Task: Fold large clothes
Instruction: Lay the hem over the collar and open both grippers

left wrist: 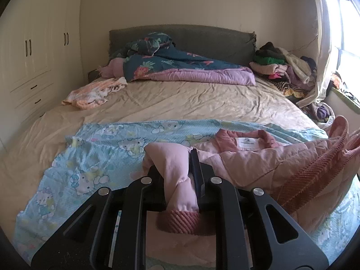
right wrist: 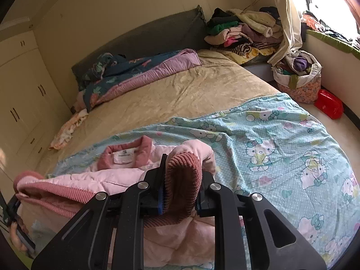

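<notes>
Pink quilted jacket (left wrist: 258, 157) spread on the cartoon-cat sheet (left wrist: 94, 157) at the foot of the bed (left wrist: 180, 99), collar (left wrist: 247, 138) and white neck label toward the headboard, hem toward the cameras. Long axis of the jacket running from hem near the claws up to the collar.

Left claw (left wrist: 180, 168) closed down on a bunch of pale pink fabric on the jacket's left side, a ribbed darker-pink cuff (left wrist: 182, 222) hanging just beneath the fingers. Right claw (right wrist: 182, 186) pinched partway shut around a ribbed band on the jacket's right side, the band bulging thick between the pads. Both holds raised a little off the sheet, judging by the drape.

Relative to the collar: left grip below and to its left, right grip below and to its right, each about equally near. Body of the jacket between the two grips, so the likely next move is a carry inward across that centre line, or forward toward the collar. Neither arm clearly favoured.

Looks of the jacket: puffy, diamond-stitched, soft pink shell, dusty-rose ribbed trim at collar, cuffs and hem. Bulky padding, probably springy and slow to hold a crease. Edges rumpled, not yet squared.
</notes>
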